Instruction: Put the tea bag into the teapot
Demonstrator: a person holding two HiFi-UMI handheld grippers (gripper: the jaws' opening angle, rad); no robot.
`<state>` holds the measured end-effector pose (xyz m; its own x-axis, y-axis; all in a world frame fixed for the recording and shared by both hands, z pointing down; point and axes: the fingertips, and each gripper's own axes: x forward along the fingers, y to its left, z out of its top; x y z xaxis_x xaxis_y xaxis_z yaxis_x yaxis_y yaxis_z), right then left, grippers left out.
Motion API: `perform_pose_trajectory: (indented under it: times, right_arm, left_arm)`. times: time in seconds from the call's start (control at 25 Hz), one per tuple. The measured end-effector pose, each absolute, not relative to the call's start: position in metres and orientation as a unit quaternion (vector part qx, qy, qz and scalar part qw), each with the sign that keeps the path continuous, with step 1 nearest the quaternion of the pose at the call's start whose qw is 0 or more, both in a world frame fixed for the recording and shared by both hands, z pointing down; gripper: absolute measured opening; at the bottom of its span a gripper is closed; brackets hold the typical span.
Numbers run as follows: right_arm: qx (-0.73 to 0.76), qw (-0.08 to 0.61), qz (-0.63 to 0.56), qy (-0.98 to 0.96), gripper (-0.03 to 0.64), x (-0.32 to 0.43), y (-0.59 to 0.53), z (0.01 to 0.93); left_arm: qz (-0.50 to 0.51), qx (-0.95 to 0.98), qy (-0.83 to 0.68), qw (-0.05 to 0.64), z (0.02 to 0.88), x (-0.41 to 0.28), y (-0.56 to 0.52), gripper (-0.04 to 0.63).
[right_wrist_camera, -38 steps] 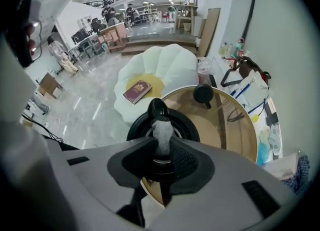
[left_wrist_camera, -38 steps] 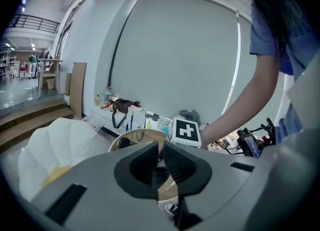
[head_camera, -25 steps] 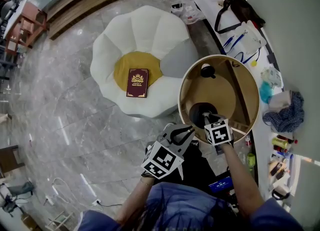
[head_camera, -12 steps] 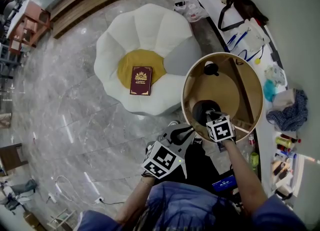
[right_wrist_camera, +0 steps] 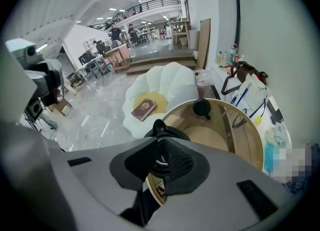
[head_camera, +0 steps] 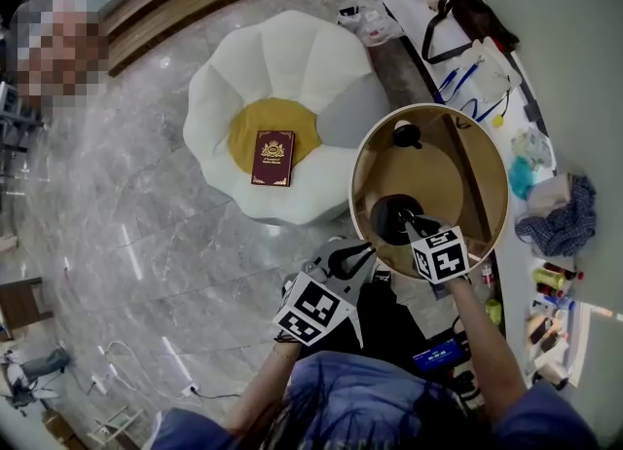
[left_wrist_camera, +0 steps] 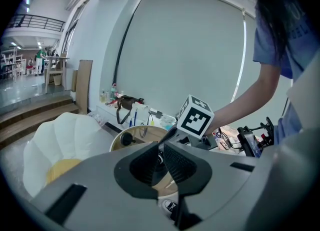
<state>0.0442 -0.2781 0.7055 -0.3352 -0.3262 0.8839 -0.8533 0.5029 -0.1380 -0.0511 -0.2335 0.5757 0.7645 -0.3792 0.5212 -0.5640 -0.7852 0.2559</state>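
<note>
While poised over the lidless teapot (head_camera: 392, 216) for a straight drop, holds right gripper (right_wrist_camera: 162, 155) pinched together, tea bag indiscernible, and parks closed, empty left gripper (left_wrist_camera: 161, 156) near-left, clear of table (head_camera: 487, 175).

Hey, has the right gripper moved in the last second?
Yes, slightly. Against the teapot on the round table, the right gripper has slid to the picture's right, off the teapot's middle toward its right edge.

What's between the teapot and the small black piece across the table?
Only bare tabletop lies between the teapot and the small black piece; the head view and right gripper view both show it.
</note>
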Motion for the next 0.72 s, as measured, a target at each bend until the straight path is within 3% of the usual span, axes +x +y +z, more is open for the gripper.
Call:
perform_pose_trajectory:
  times: [0.72]
  right_arm:
    - [0.422, 0.257, 0.273, -0.825, 0.046, 0.071, -0.252, 0.548]
  left_arm:
    - [0.190, 0.911, -0.316, 0.184, 0.521, -0.013, -0.216, 0.028]
